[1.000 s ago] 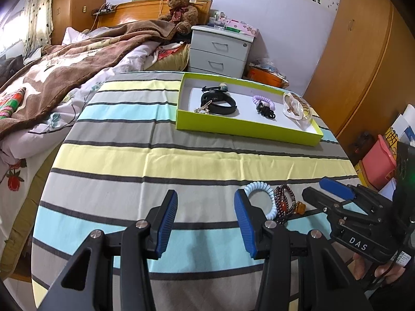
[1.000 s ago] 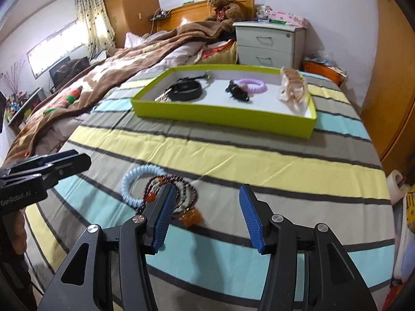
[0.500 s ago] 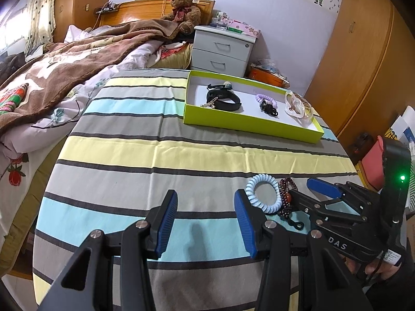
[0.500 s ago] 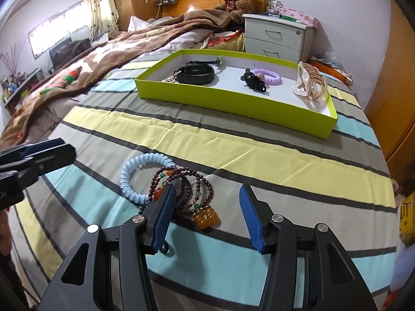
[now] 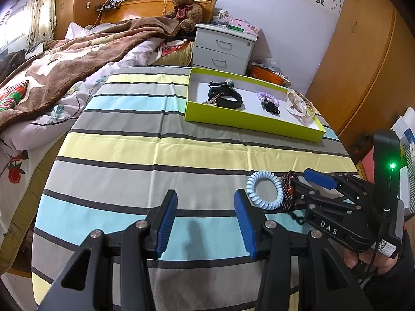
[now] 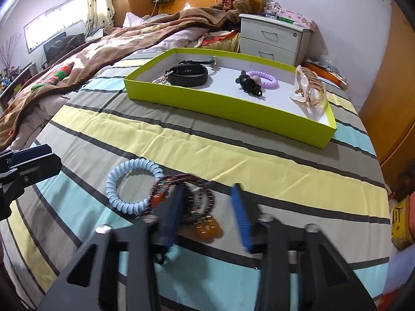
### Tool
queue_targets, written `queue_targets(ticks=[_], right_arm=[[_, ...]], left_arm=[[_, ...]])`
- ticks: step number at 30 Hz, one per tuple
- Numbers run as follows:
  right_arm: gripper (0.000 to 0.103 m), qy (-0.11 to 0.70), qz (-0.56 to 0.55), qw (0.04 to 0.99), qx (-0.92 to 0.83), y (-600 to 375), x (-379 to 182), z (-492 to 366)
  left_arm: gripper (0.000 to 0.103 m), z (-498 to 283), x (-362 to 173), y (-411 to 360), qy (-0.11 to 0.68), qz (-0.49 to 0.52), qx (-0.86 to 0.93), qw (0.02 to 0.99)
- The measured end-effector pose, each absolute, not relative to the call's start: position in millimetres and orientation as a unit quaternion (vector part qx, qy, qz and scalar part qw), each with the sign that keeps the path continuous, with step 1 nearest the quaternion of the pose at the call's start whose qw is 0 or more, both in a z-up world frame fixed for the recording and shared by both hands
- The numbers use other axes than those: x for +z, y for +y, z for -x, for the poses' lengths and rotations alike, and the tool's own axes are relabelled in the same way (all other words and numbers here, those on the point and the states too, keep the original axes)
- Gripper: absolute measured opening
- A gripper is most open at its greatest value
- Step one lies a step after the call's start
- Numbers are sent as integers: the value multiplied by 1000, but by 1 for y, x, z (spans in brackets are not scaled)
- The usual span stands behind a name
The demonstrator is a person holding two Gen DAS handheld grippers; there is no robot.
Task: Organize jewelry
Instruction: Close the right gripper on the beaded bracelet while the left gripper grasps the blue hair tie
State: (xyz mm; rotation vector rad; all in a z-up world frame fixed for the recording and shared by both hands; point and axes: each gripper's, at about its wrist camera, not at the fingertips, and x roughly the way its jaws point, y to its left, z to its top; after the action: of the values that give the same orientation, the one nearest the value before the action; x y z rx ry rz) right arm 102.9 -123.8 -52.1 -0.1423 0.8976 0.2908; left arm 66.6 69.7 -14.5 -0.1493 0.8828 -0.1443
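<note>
A light blue spiral bracelet (image 6: pixel 129 185) and a dark red beaded bracelet (image 6: pixel 199 197) with an amber pendant (image 6: pixel 207 229) lie together on the striped cloth. My right gripper (image 6: pixel 207 212) is open, its fingers straddling the beaded bracelet just above the cloth; it also shows in the left wrist view (image 5: pixel 301 186). My left gripper (image 5: pixel 206 217) is open and empty, low over the cloth left of the blue bracelet (image 5: pixel 264 190). A green tray (image 6: pixel 272 118) farther back holds a black band (image 6: pixel 189 75), a purple spiral band (image 6: pixel 263 79) and other pieces.
A bed with a brown blanket (image 5: pixel 64 59) lies left of the table. A white nightstand (image 5: pixel 223 49) stands behind the tray. A wooden wardrobe (image 5: pixel 363 64) is at the right. The table edge drops off at the right, with bags (image 6: pixel 402 220) below.
My right gripper has moved forward and down over the beaded bracelet, which now lies between its fingers. My left gripper has drawn back slightly from the tray.
</note>
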Motion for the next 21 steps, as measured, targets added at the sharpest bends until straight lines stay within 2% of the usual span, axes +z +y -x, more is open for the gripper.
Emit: queue_targets(ticks=[3, 5, 9, 21], right_arm=[[18, 432, 63, 889, 140, -126, -51, -103], [10, 429, 58, 891, 135, -129, -50, -102], [4, 417, 45, 899, 129, -137, -46, -99], [4, 386, 17, 915, 113, -160, -34, -87]], left_arm=[[48, -67, -14, 69, 427, 72, -70, 899], [48, -68, -14, 69, 427, 71, -70, 899], [48, -69, -16, 67, 430, 70, -71, 898], [48, -77, -20, 54, 444, 75, -96, 888]])
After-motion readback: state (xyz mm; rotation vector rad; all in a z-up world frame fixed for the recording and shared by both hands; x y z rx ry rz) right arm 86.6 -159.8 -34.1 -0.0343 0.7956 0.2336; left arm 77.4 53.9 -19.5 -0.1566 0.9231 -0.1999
